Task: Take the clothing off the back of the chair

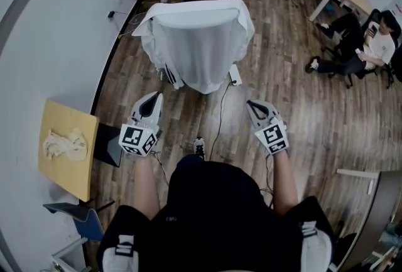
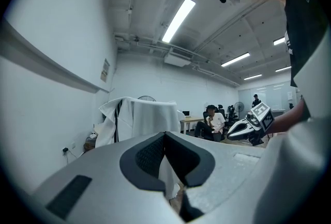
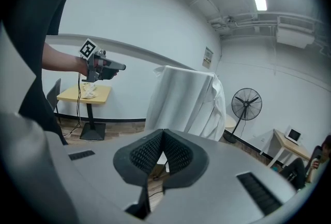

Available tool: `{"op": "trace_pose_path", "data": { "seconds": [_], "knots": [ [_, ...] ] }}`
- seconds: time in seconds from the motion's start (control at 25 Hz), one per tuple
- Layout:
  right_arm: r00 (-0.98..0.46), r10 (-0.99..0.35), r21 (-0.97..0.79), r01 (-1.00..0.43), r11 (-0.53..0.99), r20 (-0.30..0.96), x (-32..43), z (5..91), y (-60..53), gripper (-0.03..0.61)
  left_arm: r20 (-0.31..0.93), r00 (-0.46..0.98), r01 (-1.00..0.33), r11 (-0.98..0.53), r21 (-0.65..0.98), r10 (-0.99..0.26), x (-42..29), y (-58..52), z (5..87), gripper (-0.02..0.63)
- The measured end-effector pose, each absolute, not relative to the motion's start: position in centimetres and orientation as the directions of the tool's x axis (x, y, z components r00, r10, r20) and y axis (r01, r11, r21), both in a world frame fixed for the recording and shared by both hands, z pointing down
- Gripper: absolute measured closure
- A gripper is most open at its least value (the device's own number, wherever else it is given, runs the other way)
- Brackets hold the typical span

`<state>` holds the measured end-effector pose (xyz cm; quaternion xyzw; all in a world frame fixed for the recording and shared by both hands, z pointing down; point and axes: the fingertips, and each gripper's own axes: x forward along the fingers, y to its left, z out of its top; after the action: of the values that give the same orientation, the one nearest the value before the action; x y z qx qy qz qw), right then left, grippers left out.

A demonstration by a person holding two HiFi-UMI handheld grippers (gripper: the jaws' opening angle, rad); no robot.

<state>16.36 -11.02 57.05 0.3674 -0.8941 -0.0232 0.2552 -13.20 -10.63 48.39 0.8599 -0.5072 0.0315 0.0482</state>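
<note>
White clothing (image 1: 200, 44) hung draped over the chair (image 1: 171, 75) back, well ahead of the left gripper (image 1: 151, 101) and right gripper (image 1: 253, 105) — both empty (jaws pressed together). Arriving shut, they might merely shove the cloth or tip the chair.

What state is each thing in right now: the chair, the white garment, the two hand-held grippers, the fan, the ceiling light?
Chair: upright, back fully covered.
White garment: draped over the chair's back, not yet removed.
Left gripper: shut, empty, short of the chair.
Right gripper: shut, empty, short of the chair.
Fan: standing upright, blades look still.
Ceiling light: on.
</note>
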Motion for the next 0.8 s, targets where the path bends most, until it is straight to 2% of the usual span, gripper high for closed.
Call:
{"op": "trace_pose_path", "data": {
  "seconds": [0.44, 0.8],
  "knots": [
    [-0.55, -0.701, 0.232, -0.687, 0.689, 0.454, 13.9, 57.4, -16.3, 0.584, 0.089, 0.503, -0.864, -0.498, 0.079, -0.859, -16.9, -17.0, 49.1, 0.614],
    [-0.522, -0.745, 0.258, -0.717, 0.647, 0.416, 10.6, 56.1, -19.4, 0.584, 0.075, 0.521, -0.852, -0.514, 0.096, -0.85, -20.9, -20.1, 50.0, 0.614]
  ]
}}
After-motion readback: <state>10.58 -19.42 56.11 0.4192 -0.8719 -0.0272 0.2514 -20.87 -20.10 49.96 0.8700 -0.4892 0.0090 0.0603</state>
